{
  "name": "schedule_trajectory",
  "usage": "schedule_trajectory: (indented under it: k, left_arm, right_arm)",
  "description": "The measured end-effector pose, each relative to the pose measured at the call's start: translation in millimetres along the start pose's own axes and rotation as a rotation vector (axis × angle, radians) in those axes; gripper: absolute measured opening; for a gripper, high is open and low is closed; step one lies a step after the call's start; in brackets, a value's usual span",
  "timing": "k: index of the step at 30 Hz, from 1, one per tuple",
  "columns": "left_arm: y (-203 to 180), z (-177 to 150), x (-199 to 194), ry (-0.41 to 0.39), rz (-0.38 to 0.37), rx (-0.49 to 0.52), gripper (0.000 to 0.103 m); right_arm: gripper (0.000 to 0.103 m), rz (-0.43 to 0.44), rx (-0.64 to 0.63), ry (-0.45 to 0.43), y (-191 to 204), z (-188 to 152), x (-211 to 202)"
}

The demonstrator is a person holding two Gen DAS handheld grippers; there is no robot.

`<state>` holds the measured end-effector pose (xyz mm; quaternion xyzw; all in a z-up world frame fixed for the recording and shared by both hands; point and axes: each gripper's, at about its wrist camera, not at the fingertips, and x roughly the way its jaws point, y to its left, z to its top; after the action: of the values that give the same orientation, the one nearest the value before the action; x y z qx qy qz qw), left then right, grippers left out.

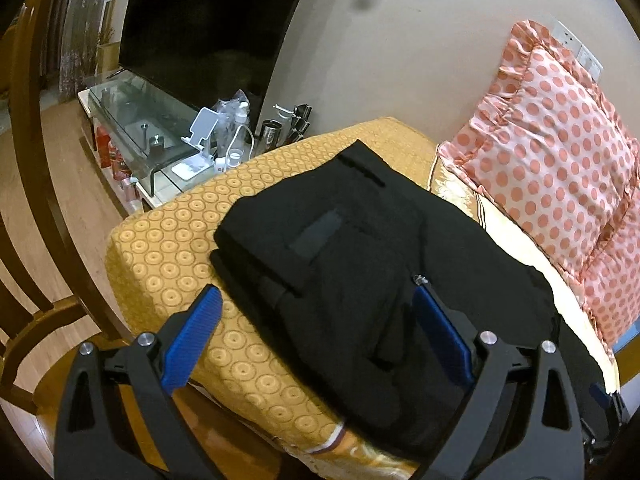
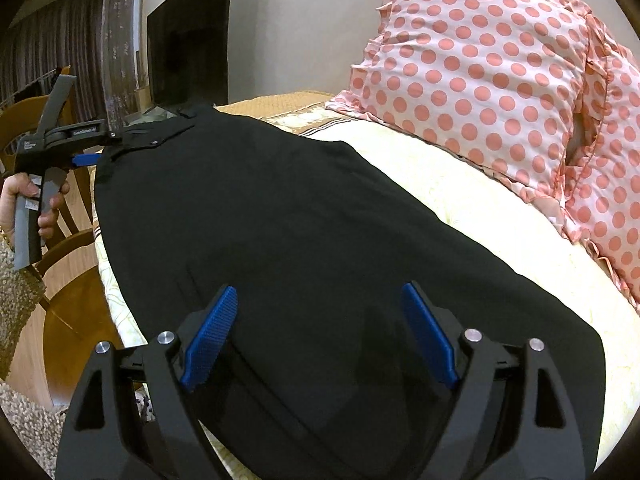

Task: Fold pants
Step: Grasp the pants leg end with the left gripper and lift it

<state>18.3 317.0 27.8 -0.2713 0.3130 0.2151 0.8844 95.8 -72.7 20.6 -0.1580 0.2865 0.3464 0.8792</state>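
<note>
Your black pants (image 2: pixel 280 220) lie stretched along the bed (image 2: pixel 460 184), waist end already doubled over at the far left on the yellow cover (image 1: pixel 168 256). Both the left gripper (image 1: pixel 316 320) and right gripper (image 2: pixel 316 320) hover with fingers spread, holding nothing. Next, probably pinch the near hem and carry it toward the waist.

Count: one pair of black pants (image 1: pixel 360 272); two hand-held grippers, left hand-held gripper (image 1: pixel 316 300) and right hand-held gripper (image 2: pixel 318 300); one polka-dot pillow (image 1: pixel 552 152); one wooden chair (image 1: pixel 36 208); one television (image 1: pixel 208 20); one glass stand (image 1: pixel 132 120)
</note>
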Motion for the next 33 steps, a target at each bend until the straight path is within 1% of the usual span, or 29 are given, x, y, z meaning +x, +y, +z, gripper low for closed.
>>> schedule_trajectory:
  k: [2, 4, 6, 8, 9, 10, 11, 13, 14, 16, 17, 18, 19, 21, 23, 24, 25, 26, 27, 29, 30, 31, 33]
  left_arm:
    - [-6, -2, 0, 0.016, -0.067, -0.003, 0.095]
    - [-11, -2, 1, 0.023, -0.098, -0.003, 0.095]
    - [-10, -3, 0, 0.016, -0.145, -0.038, 0.094]
    - [-5, -2, -2, 0.002, -0.168, -0.079, 0.087]
    - [-1, -1, -3, -0.002, -0.177, -0.102, 0.081]
    - [4, 0, -3, 0.001, -0.175, -0.131, 0.071]
    - [8, 2, -1, 0.009, -0.168, -0.149, 0.067]
    - [17, 2, 0, 0.015, -0.162, -0.191, 0.052]
    - [19, 1, -1, 0.017, -0.157, -0.198, 0.049]
    - [23, 1, -1, 0.02, -0.133, -0.221, 0.033]
    - [25, 0, -1, 0.02, -0.125, -0.234, 0.029]
    - [28, 0, 0, 0.022, -0.13, -0.249, 0.022]
    - [32, 0, 1, 0.027, -0.155, -0.27, 0.018]
    - [34, 0, 1, 0.029, -0.172, -0.279, 0.013]
    - [28, 3, -5, 0.004, -0.177, -0.248, 0.012]
    - [25, 6, -5, 0.007, -0.162, -0.232, 0.013]
    - [24, 7, -3, 0.017, -0.151, -0.234, 0.019]
    - [25, 7, 0, 0.028, -0.147, -0.248, 0.021]
    - [27, 6, 3, 0.037, -0.148, -0.265, 0.022]
    - [29, 5, 5, 0.031, -0.157, -0.273, 0.023]
    - [29, 4, 5, 0.027, -0.153, -0.275, 0.02]
    - [28, 4, 4, 0.026, -0.142, -0.275, 0.012]
    - [24, 5, 1, 0.021, -0.136, -0.265, 0.009]
  right_arm:
    - [0.086, 0.003, -0.001, 0.002, 0, 0, 2]
    - [0.086, 0.005, -0.001, 0.01, 1, -1, 5]
    - [0.086, 0.01, -0.001, 0.011, 1, -2, 6]
    - [0.086, 0.011, -0.005, 0.002, 1, -2, 3]
    - [0.086, 0.01, -0.007, -0.001, 1, -2, 2]
    - [0.086, 0.008, -0.009, -0.004, 1, -3, 1]
    - [0.086, 0.007, -0.011, -0.006, 1, -3, 0]
    - [0.086, 0.005, -0.008, -0.01, 0, -4, -1]
    - [0.086, 0.006, -0.004, -0.013, -1, -4, -2]
    - [0.086, 0.007, 0.003, -0.019, -2, -5, -3]
    - [0.086, 0.006, 0.005, -0.021, -2, -6, -4]
    - [0.086, 0.006, 0.006, -0.023, -2, -7, -5]
    - [0.086, 0.006, 0.005, -0.025, -2, -8, -7]
    - [0.086, 0.002, 0.005, -0.025, -2, -10, -8]
    - [0.086, -0.002, 0.012, -0.026, -5, -13, -10]
    - [0.086, -0.003, 0.019, -0.026, -7, -14, -10]
    - [0.086, -0.005, 0.029, -0.027, -9, -15, -11]
    - [0.086, -0.005, 0.037, -0.028, -11, -16, -12]
    - [0.086, -0.004, 0.043, -0.031, -12, -18, -13]
    - [0.086, -0.006, 0.054, -0.039, -15, -20, -17]
    - [0.086, -0.006, 0.057, -0.041, -17, -21, -18]
    - [0.086, -0.009, 0.061, -0.042, -19, -23, -20]
    - [0.086, -0.011, 0.066, -0.046, -21, -25, -22]
